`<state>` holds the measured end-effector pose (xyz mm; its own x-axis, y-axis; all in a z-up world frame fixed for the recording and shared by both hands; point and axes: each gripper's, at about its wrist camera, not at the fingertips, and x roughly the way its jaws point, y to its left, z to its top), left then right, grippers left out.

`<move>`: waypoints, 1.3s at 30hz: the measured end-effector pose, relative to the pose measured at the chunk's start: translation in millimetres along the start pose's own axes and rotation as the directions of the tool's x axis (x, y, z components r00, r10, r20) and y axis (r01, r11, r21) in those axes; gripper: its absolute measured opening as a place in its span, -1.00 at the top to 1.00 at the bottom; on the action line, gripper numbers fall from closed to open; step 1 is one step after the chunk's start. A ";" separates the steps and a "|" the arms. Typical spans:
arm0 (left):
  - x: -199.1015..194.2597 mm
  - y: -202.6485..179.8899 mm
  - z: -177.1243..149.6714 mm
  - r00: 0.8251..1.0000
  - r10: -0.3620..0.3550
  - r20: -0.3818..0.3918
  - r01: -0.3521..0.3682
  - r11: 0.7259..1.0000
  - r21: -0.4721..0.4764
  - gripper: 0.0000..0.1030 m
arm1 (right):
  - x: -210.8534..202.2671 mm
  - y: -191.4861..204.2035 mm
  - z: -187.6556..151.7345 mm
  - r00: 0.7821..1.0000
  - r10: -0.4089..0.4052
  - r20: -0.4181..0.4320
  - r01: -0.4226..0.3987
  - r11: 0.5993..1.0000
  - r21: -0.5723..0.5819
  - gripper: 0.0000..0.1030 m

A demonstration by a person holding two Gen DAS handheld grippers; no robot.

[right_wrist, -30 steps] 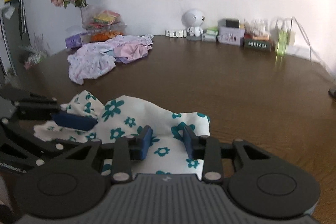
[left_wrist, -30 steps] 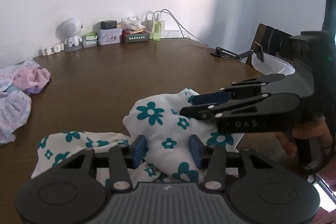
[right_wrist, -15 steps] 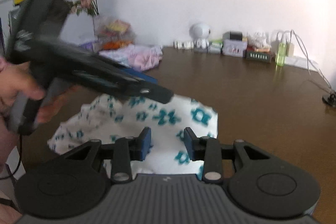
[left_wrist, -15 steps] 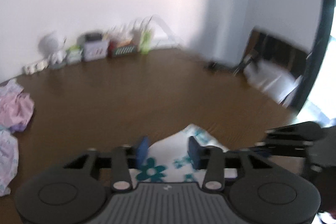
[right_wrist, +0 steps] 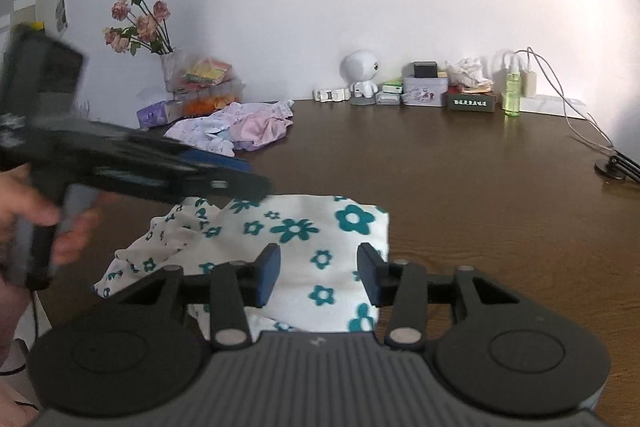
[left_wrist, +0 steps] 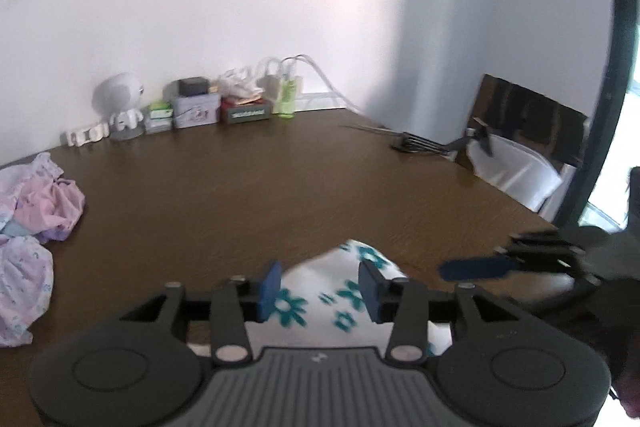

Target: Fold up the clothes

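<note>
The garment (right_wrist: 296,239) on the table was white, printed all over with teal flowers, some large and some small. The table (right_wrist: 460,179) itself was a dark brown wood grain. Both grippers were black with blue pads (right_wrist: 268,275), the left gripper (left_wrist: 318,285) and the right gripper (right_wrist: 318,277) alike. Further back lay a heap of clothes (right_wrist: 240,127) in pale pink, lilac and white with a faint small print. Dusty pink roses (right_wrist: 136,19) stood on green stems, a little figurine (right_wrist: 360,71) was white, and a small bottle (right_wrist: 512,95) was bright green against the white wall.
</note>
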<state>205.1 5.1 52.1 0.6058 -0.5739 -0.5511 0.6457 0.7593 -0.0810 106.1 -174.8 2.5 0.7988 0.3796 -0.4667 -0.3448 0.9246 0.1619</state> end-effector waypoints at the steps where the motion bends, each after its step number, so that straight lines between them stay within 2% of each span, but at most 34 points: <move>1: -4.2 -3.8 -3.2 1.000 -0.007 -0.004 0.007 1.000 0.012 0.23 | 0.3 -1.5 -0.7 1.000 0.000 -0.007 0.000 1.000 -0.004 0.16; 2: -4.6 -8.7 -8.2 1.000 -0.001 -0.021 0.002 0.999 0.033 0.40 | 4.5 -1.3 -2.1 1.000 -0.002 -0.026 0.002 1.000 -0.010 0.18; 4: -2.4 -17.6 -18.4 0.998 0.018 -0.058 -0.014 0.998 0.069 0.55 | 14.2 -0.2 -5.4 0.998 -0.004 -0.066 0.002 1.000 -0.017 0.28; 6: 6.1 -20.1 -31.7 0.995 0.038 -0.097 -0.031 0.997 0.071 0.56 | 22.5 1.4 -9.1 0.995 -0.004 -0.095 0.002 1.000 -0.019 0.29; 8: 8.5 -19.1 -40.7 0.996 0.043 -0.082 -0.038 0.997 0.061 0.56 | 28.0 2.7 -12.7 0.994 -0.008 -0.111 0.005 1.000 -0.024 0.29; 12: 5.9 -18.7 -47.3 0.998 0.042 -0.055 -0.039 0.997 0.063 0.55 | 19.8 -10.5 -7.5 0.996 0.021 -0.081 -0.018 0.999 0.040 0.29; 13: 3.2 -18.7 -45.7 0.998 0.040 -0.053 -0.037 0.997 0.068 0.55 | 17.8 -13.9 -6.2 0.997 0.028 -0.074 -0.024 0.998 0.056 0.24; 15: -9.8 -17.8 -42.3 0.999 0.037 -0.033 -0.035 0.998 0.058 0.39 | 13.7 -20.5 -3.6 0.997 0.042 -0.058 -0.037 0.995 0.088 -0.04; 16: -16.2 -15.3 -40.1 0.999 0.043 -0.018 -0.042 0.998 0.045 0.18 | 11.6 -23.8 -2.2 0.998 0.049 -0.050 -0.043 0.994 0.104 -0.29; 17: -21.7 -12.5 -39.5 0.999 0.053 -0.012 -0.053 0.998 0.035 0.06 | 9.2 -37.2 0.5 0.998 0.056 -0.032 -0.050 0.985 0.164 -0.37; 21: -28.8 -3.6 -41.9 0.997 0.077 -0.029 -0.076 0.997 0.026 0.10 | 20.6 -70.4 5.6 0.992 0.103 -0.068 -0.082 0.963 0.256 -0.37; 27: -22.1 -0.7 -50.1 0.996 0.067 -0.061 -0.064 0.997 0.046 0.22 | 59.0 -89.8 0.2 0.961 0.237 -0.142 -0.171 0.914 0.369 -0.33; 32: -15.3 6.5 -56.4 0.996 0.050 -0.080 -0.048 0.998 0.028 0.23 | 72.5 -95.5 -7.6 0.936 0.337 -0.104 -0.258 0.855 0.449 -0.16; 35: -13.3 13.9 -59.8 0.996 0.034 -0.079 -0.035 0.999 -0.014 0.20 | 73.7 -98.3 -14.3 0.921 0.382 -0.073 -0.296 0.812 0.504 -0.16; 39: -13.0 27.9 -65.5 0.998 -0.003 -0.067 -0.005 0.994 -0.110 0.17 | 62.6 -91.0 -24.2 0.917 0.395 -0.057 -0.317 0.806 0.500 -0.14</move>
<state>184.8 53.9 2.6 0.5717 -0.5542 -0.6050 0.5880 0.7910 -0.1689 175.5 -235.9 -62.5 0.5680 0.7118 -0.4132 -0.2841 0.6408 0.7132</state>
